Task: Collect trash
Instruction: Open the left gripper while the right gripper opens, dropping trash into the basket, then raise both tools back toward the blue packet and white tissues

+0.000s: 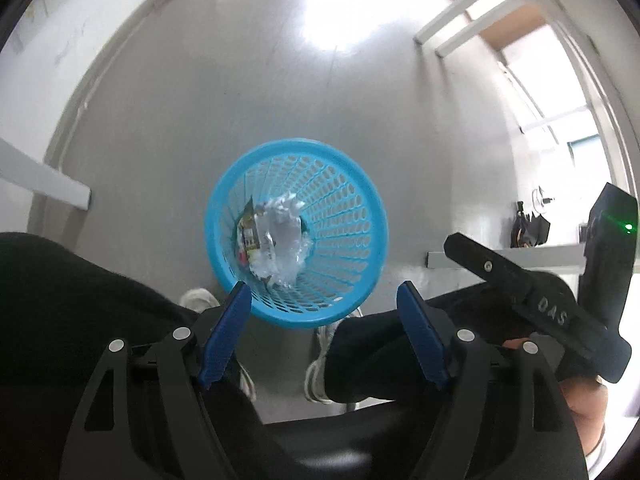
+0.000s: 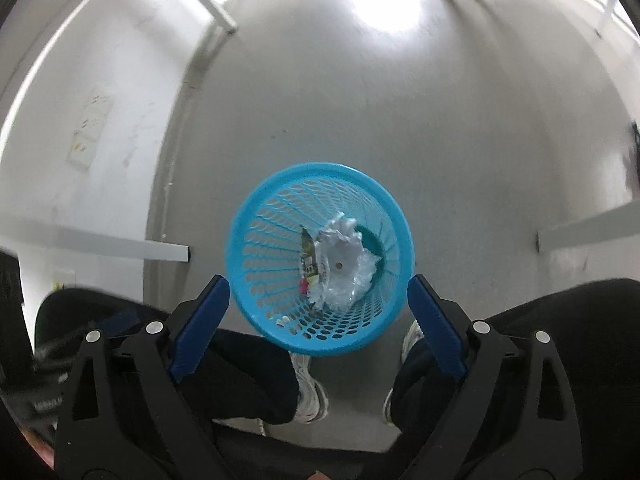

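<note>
The round light-blue perforated plastic waste basket (image 1: 297,232) stands on the grey floor (image 1: 248,92), seen almost straight down from both wrist views. At its bottom lies a heap of trash: a crumpled white paper ball (image 2: 340,236), a crushed clear plastic wrapper (image 2: 352,280) and a printed snack packet (image 2: 309,258) pressed against the wall at about nine o'clock of the heap.

The left gripper (image 1: 326,296) has its blue-padded jaws spread wide with nothing between them; the basket's near rim shows through the gap. The right gripper (image 2: 320,292) is likewise wide open and empty, its pads framing the basket at eight and four o'clock.

The drop looks done, so the step in hand is to pull clear. To do that well, lift both tools straight away from the mouth, keep the jaws apart so no pad catches the rim, and avoid nudging the light basket, which would tip easily. The person's white sneakers (image 2: 310,384) sit just beside the base at six o'clock, so the feet should stay put.

The basket is upright: its long axis runs vertically, mouth pointing up toward the cameras, walls tapering to a narrower bottom. The packet stands on edge, its length running roughly twelve to six.
</note>
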The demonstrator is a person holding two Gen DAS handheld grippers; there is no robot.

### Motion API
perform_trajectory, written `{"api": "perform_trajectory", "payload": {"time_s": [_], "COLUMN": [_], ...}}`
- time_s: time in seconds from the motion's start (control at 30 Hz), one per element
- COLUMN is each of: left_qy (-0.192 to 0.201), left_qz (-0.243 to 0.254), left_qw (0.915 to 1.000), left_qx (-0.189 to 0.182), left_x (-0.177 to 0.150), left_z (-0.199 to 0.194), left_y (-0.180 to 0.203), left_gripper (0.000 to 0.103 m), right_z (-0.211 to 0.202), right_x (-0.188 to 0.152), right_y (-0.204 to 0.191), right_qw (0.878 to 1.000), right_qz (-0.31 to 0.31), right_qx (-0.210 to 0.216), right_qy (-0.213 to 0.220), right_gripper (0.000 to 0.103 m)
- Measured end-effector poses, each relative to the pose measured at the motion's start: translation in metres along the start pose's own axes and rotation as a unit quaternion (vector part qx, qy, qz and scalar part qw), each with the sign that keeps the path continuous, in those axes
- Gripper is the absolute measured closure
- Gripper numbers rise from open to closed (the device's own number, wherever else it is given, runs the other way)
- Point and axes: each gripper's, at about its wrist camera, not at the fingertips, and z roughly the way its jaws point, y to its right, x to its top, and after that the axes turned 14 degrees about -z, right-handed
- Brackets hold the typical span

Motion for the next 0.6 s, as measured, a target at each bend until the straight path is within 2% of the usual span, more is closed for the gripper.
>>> {"api": "perform_trajectory", "payload": {"time_s": [0.13,0.2,0.3,0.43,0.5,0.6], "left_qy": [0.045,0.063,0.085,0.133,0.159,0.194], "left_qz": [0.033,0.045,0.061,0.095,0.112,0.113], "left_qw": [0.9984,0.9969,0.9945,0.9865,0.9809,0.9744], "left_qx": [-0.006,-0.009,-0.012,-0.01,-0.005,0.004], "left_x": [-0.013,-0.018,-0.027,-0.044,-0.054,-0.072], "left_z": [-0.022,-0.032,-0.047,-0.076,-0.09,-0.11], "left_y": [0.009,0.012,0.016,0.019,0.022,0.02], "left_gripper": [0.026,0.025,0.021,0.006,0.006,0.006], "right_z": [-0.033,-0.051,-0.07,-0.089,-0.097,-0.116], "right_x": [-0.016,-0.023,-0.028,-0.035,-0.041,-0.051], "right_y": [-0.013,-0.015,-0.013,-0.013,-0.014,-0.018], "right_qw": [0.998,0.997,0.995,0.994,0.994,0.992], "right_qz": [-0.038,-0.048,-0.05,-0.053,-0.052,-0.067], "right_qx": [-0.023,-0.022,-0.025,-0.028,-0.026,-0.037], "right_qy": [0.036,0.062,0.08,0.09,0.093,0.103], "right_gripper": [0.017,0.011,0.011,0.01,0.009,0.009]}}
